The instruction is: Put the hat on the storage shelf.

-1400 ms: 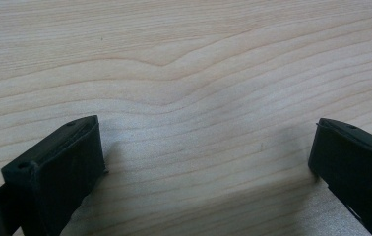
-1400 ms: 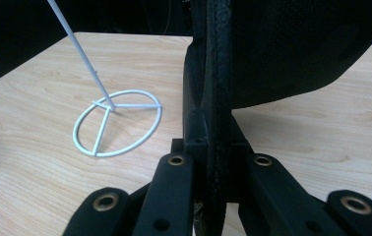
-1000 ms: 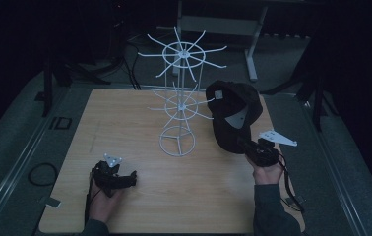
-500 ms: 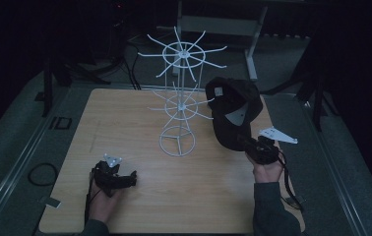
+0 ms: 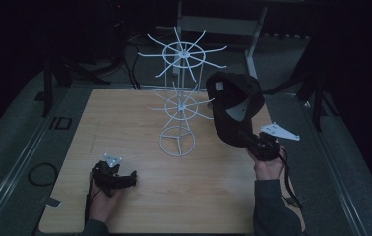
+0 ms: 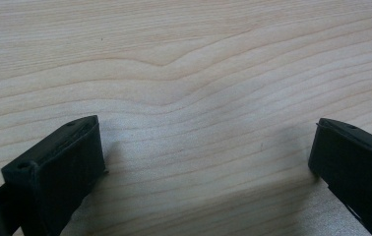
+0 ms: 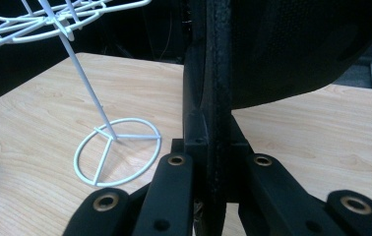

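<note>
A black cap point(image 5: 233, 105) hangs in the air to the right of a white wire rack point(image 5: 179, 105) that has two tiers of radiating hooks. My right gripper point(image 5: 243, 136) is shut on the cap's brim from below. In the right gripper view the two jaws of the right gripper point(image 7: 217, 128) clamp the thick black brim, and the cap point(image 7: 297, 44) rises above them. My left gripper point(image 5: 127, 178) rests low on the wooden table point(image 5: 125, 123) at the front left. Its jaws stand wide apart over bare wood in the left gripper view, where the left gripper point(image 6: 208, 162) is open.
The rack's ring base point(image 7: 117, 147) stands on the table's middle, left of the held cap. Dark floor, cables and a metal frame point(image 5: 223, 24) surround the table. A cable loop point(image 5: 41, 173) lies on the floor at the left.
The right gripper and the cap have risen very slightly. The left gripper has stayed where it was.
</note>
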Available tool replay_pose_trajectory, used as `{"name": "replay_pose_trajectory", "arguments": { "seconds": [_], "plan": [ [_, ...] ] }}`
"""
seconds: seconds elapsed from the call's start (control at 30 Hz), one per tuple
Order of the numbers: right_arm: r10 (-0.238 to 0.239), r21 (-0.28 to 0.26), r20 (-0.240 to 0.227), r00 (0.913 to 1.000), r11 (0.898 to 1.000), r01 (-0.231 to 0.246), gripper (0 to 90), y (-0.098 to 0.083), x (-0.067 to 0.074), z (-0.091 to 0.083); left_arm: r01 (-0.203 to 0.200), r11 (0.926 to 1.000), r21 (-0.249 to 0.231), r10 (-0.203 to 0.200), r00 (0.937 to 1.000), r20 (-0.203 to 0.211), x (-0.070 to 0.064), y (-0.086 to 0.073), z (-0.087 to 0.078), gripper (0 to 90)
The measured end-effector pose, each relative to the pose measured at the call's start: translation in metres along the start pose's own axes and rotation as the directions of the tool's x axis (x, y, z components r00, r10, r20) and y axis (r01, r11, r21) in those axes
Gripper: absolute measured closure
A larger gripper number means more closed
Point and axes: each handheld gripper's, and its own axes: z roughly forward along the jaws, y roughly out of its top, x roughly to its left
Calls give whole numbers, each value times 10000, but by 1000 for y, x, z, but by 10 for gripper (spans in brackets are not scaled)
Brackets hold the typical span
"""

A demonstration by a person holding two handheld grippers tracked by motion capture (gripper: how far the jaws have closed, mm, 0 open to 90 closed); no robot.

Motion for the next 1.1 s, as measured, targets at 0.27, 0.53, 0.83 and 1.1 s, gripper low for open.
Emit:
{"name": "replay_pose_trajectory", "arguments": {
  "seconds": [0.27, 0.53, 0.83, 1.1],
  "plan": [
    [-85, -163, 28, 10000, 9998, 85, 865, 7, 0, -2, -1, 10000, 2, 1, 10000, 0, 0, 0, 0, 2],
    [-156, -349, 56, 9999, 9993, 158, 865, 14, 1, -3, -3, 10000, 9, 3, 10000, 6, 0, 0, 0, 2],
    [-238, -518, 107, 9997, 9984, 243, 865, 21, 1, -5, -3, 10000, 7, 3, 10000, 6, 0, 0, 0, 2],
    [-292, -609, 123, 9995, 9977, 299, 864, 25, 2, -7, -3, 10000, 11, 3, 10000, 4, 0, 0, 0, 2]
  ]
}}
